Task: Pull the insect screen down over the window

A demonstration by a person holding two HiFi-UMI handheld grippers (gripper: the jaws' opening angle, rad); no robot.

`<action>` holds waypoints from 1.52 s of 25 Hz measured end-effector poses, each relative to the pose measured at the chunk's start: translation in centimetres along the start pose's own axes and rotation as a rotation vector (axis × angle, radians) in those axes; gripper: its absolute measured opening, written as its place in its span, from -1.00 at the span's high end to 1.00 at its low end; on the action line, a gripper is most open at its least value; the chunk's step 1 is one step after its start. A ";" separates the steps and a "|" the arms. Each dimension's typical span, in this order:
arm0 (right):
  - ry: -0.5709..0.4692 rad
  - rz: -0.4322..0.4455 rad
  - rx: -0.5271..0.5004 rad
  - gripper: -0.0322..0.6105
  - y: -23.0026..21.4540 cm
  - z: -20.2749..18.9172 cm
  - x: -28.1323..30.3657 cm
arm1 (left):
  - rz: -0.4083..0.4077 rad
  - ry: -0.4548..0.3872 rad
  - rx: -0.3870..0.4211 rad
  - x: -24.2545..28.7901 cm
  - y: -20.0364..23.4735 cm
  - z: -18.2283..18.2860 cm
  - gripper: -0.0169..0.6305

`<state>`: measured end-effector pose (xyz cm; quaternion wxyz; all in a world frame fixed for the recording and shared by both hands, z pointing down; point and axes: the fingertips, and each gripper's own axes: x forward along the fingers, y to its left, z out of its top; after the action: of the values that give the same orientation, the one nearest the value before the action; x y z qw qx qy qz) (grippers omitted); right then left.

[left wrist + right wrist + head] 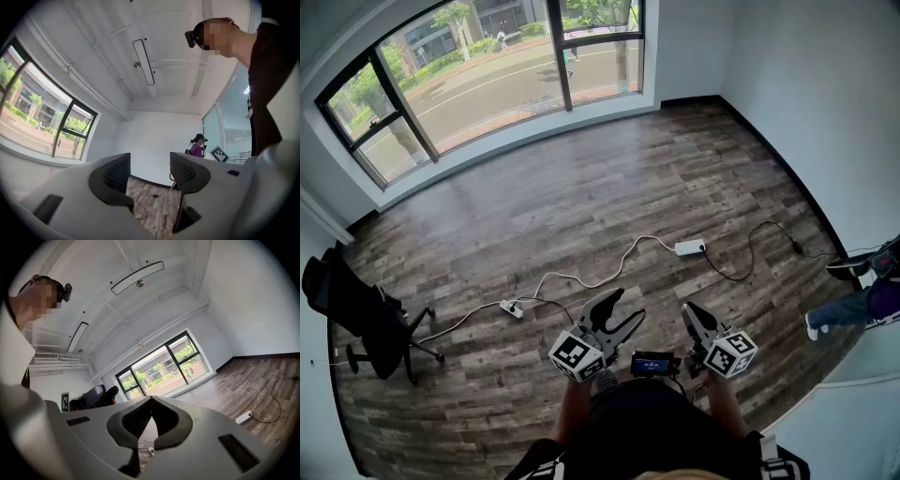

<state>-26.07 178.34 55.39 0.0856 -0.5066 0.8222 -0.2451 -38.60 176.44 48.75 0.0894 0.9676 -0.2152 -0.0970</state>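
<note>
Two hand-held claws are seen low in the head view, close to the person's body and above the dark wood-plank floor [609, 187]. The left gripper [623, 305] is held with its black jaws spread wide, and in the left gripper view nothing is caught between them; only floor and a far white wall are seen through the gap. The right gripper [692, 314] is fully closed, its jaw tips pressed together on nothing in the right gripper view. A small black device [654, 363] is seen between the two grippers. The large dark-framed window [487, 66] is set in the far left wall, well apart from both grippers, with a street and trees seen through its glass. The insect screen cannot be made out on it from here. A white power strip [690, 247] lies on the floor between the grippers and the window, joined by a white cable [600, 272] to a second white power strip [512, 308] further left. A black office chair [356, 314] stands at the left wall.
</note>
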 end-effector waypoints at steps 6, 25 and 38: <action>0.001 -0.003 -0.010 0.88 -0.1 0.2 -0.1 | 0.023 0.000 -0.006 -0.2 0.4 0.3 0.08; 0.056 -0.050 -0.020 0.88 0.1 -1.4 3.5 | 0.069 -0.008 -0.033 -2.9 5.2 0.6 0.08; 0.097 -0.069 0.042 0.88 -1.8 -2.4 11.9 | 0.179 0.038 -0.077 -4.0 16.0 1.6 0.08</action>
<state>-31.22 168.04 59.66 0.0480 -0.5204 0.8020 -0.2894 -48.92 163.67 51.29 0.1391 0.9421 -0.2950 -0.0784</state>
